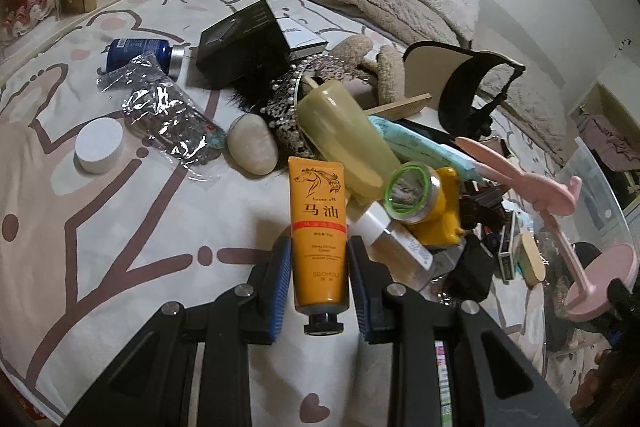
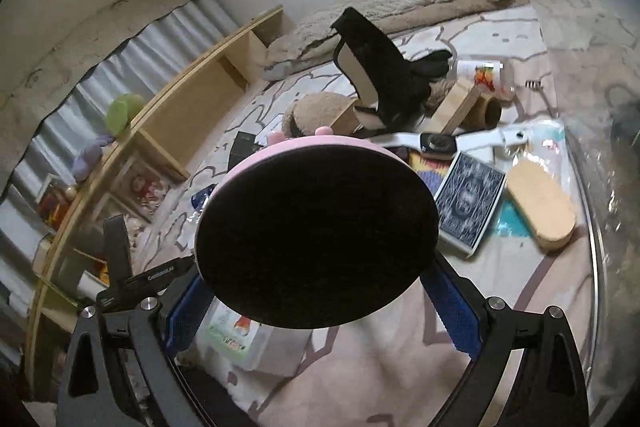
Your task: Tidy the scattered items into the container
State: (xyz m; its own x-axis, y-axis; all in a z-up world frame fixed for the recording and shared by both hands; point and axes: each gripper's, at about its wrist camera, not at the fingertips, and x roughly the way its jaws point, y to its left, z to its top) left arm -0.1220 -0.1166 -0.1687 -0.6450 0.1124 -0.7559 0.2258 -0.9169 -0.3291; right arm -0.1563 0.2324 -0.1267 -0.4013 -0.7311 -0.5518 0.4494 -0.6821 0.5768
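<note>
Gripping one orange tube (image 1: 319, 239) between its two blue pads, the left tool (image 1: 319, 283) is clenched on it, cap toward the camera, above the bed (image 1: 120, 227). On the sheet toward the bed's left edge lie one blue bottle (image 1: 140, 53), one crinkled clear wrapper (image 1: 168, 115), one white round lid (image 1: 99, 145) and one beige stone (image 1: 252, 143). One black box (image 1: 244, 41) sits farther back. Just right of the tube is a heap: one olive cylinder (image 1: 344, 131), one yellow lamp (image 1: 424, 199) with a green ring, one black visor (image 1: 460, 83). One pink stand (image 1: 532, 187) crosses the heap to the right, in front of the clear container (image 1: 596, 187) at the bed's right edge.

From the right wrist, the right tool (image 2: 316, 291) is clenched on the pink stand's round base (image 2: 316, 235), which fills the middle. Beyond it lie one card pack (image 2: 468, 205), one tan brush (image 2: 540, 203), one white watch (image 2: 440, 143) and the black visor (image 2: 380, 75). The container's clear wall (image 2: 592, 107) curves along the right.
</note>
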